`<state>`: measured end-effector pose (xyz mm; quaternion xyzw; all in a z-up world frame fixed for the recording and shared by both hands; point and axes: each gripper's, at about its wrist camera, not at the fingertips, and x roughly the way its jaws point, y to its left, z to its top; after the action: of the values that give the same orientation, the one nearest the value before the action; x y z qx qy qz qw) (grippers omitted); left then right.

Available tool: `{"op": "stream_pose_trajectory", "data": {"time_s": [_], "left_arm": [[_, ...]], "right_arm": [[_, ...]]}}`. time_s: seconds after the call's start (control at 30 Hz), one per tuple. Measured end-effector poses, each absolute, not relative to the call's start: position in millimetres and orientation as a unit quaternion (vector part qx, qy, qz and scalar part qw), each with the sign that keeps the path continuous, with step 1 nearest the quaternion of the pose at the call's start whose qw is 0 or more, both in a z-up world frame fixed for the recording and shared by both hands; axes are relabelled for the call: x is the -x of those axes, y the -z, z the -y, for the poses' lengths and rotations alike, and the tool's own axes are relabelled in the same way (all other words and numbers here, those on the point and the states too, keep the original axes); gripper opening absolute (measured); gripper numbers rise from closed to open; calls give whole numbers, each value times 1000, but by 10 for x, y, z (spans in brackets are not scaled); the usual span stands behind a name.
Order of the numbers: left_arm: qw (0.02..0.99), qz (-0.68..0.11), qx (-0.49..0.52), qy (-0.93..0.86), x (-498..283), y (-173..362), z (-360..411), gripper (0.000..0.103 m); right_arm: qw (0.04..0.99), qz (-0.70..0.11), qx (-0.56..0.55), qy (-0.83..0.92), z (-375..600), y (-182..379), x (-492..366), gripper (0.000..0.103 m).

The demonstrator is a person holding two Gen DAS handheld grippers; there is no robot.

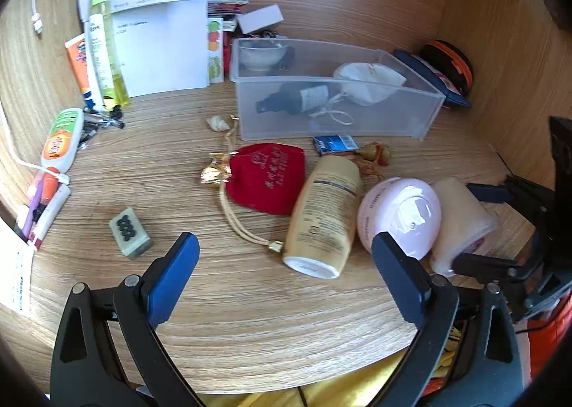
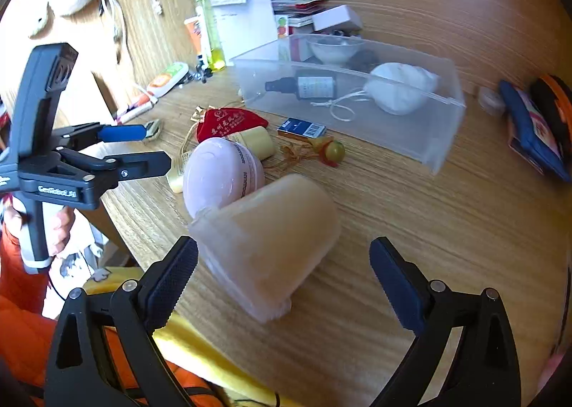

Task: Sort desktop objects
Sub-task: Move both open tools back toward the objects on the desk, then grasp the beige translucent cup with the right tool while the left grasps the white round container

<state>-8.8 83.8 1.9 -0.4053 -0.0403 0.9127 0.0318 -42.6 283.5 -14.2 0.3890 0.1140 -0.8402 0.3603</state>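
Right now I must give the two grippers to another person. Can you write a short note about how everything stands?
Left gripper: open, holding nothing, above bare wood near the desk's front edge.
Right gripper: open, empty, with the translucent cream plastic cup, lying on its side, just ahead between the fingers.
Already in the clear plastic storage bin: dark dropper bottle, white drawstring pouch, white ceramic bowl.
Loose on the desk: pink round jar, beige lotion bottle, red velvet pouch, small blue box, green mahjong tile, seashell.
Left to do: sort these, probably the cup first.
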Motion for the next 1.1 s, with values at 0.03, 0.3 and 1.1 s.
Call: {"op": "stream_pose_trajectory", "data": {"time_s": [0.03,0.3,1.1], "left_arm": [[33,39,406,-912,94,-9,-860,98],[47,25,418,-907,161,53,-1035,98],[100,-44,405,-908,473,140,-1865,89]], "right_arm": [[366,-118,-390,837,-2820,154,452,96],[411,-111,-386,818,-2780,193,517,76],[310,-53,-397,862,-3453,146,800,71]]}}
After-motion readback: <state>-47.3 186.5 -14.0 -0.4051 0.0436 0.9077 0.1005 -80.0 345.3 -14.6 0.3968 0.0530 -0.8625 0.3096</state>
